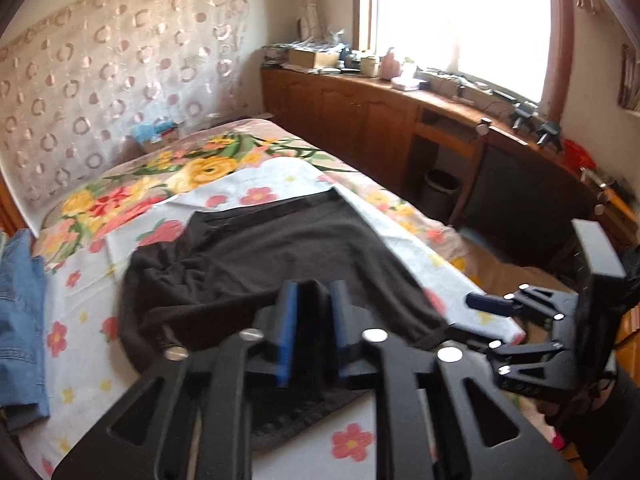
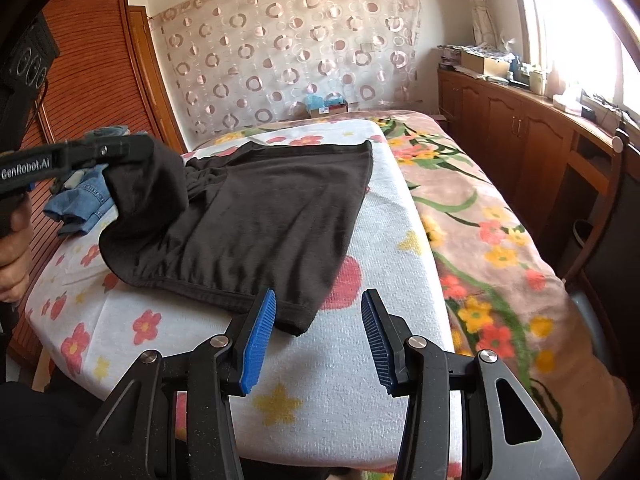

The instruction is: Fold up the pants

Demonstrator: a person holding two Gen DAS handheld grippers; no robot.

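Observation:
Black pants [image 1: 260, 256] lie spread on a white flowered sheet [image 1: 80, 312] on the bed. My left gripper [image 1: 314, 300] has a raised fold of their near edge between its blue pads. In the right wrist view, that gripper [image 2: 136, 150] holds the cloth up off the bed at the left, and the fabric hangs from its tip. The rest of the pants [image 2: 272, 208] lies flat. My right gripper [image 2: 320, 300] stands open over the near hem corner, with nothing pressed between its pads. It also shows at the bed's right edge [image 1: 468, 318].
Blue denim clothing [image 1: 20, 320] [image 2: 80, 208] lies at the bed's left side. A flowered blanket [image 2: 480, 220] covers the right part of the bed. A wooden cabinet [image 1: 360, 112] runs under the window, a bin [image 1: 440, 192] stands beside it. A hand [image 2: 12, 248] grips the left tool.

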